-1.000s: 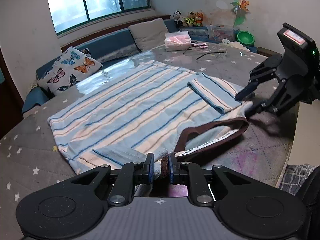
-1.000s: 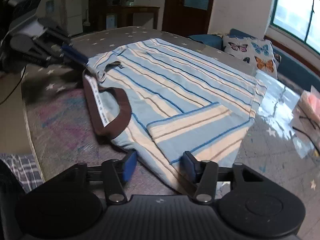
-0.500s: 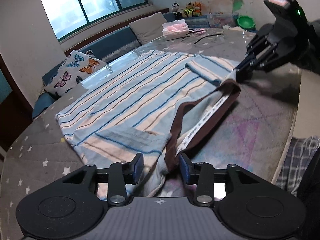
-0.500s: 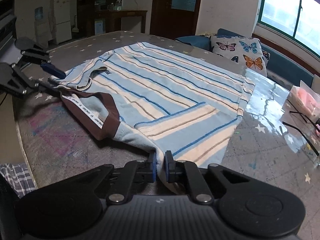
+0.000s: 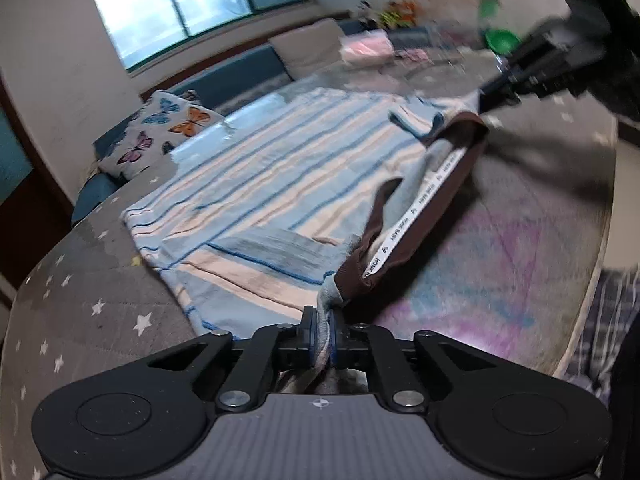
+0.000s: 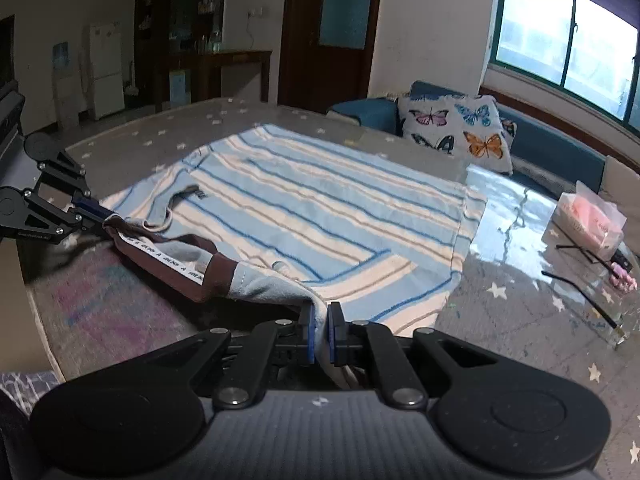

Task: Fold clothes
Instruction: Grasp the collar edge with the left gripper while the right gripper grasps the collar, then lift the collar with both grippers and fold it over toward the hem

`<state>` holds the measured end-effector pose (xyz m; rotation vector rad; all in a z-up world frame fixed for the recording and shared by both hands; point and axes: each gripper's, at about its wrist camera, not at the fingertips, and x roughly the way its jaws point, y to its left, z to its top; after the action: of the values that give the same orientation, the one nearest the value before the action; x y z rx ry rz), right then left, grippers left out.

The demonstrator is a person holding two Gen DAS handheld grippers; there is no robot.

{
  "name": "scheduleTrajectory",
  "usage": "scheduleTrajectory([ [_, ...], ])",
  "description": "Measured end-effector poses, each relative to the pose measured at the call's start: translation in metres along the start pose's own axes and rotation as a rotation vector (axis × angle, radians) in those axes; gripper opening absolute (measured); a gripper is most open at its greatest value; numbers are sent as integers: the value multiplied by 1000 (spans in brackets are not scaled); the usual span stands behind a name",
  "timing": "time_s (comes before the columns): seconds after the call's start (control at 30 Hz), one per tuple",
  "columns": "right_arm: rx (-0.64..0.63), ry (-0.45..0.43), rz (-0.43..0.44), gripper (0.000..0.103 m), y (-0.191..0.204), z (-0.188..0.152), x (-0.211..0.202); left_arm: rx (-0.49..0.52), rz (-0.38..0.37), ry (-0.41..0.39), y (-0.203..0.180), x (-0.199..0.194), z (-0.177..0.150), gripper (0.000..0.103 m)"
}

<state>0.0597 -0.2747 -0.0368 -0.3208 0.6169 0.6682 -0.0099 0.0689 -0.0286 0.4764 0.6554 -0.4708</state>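
Note:
A light-blue striped shirt (image 5: 280,168) (image 6: 320,200) lies flat on the star-patterned table (image 6: 520,320), its brown collar (image 5: 424,208) (image 6: 172,260) at the near edge. My left gripper (image 5: 320,318) (image 6: 100,216) is closing its jaws, and the pads press a bunched bit of shoulder fabric beside the collar. My right gripper (image 6: 320,314) (image 5: 486,98) is shut on the shoulder fabric on the collar's other side. The neckline hangs lifted and stretched between the two grippers; the rest of the shirt rests on the table.
A butterfly pillow (image 6: 456,128) sits on the blue sofa behind the table. A pink tissue pack (image 6: 592,220) and glasses (image 6: 584,252) lie on the table to the right of the shirt. A green bowl (image 5: 500,40) stands far back. Plaid cloth (image 5: 612,300) shows below the table's edge.
My left gripper opened, then shut again on fabric beside the collar. My right gripper went from open to shut on the other shoulder. The collar edge has risen taut between them.

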Motion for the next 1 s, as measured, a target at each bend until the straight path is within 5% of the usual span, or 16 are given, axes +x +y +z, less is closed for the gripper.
scheduleTrajectory([
  [0.53,0,-189,5,5,34,7,-97,-75,174,-172,-20,-112,11,5],
  [1.0,27,-168,-55,4,-15,78,-32,-64,245,-186,57,-34,87,5],
])
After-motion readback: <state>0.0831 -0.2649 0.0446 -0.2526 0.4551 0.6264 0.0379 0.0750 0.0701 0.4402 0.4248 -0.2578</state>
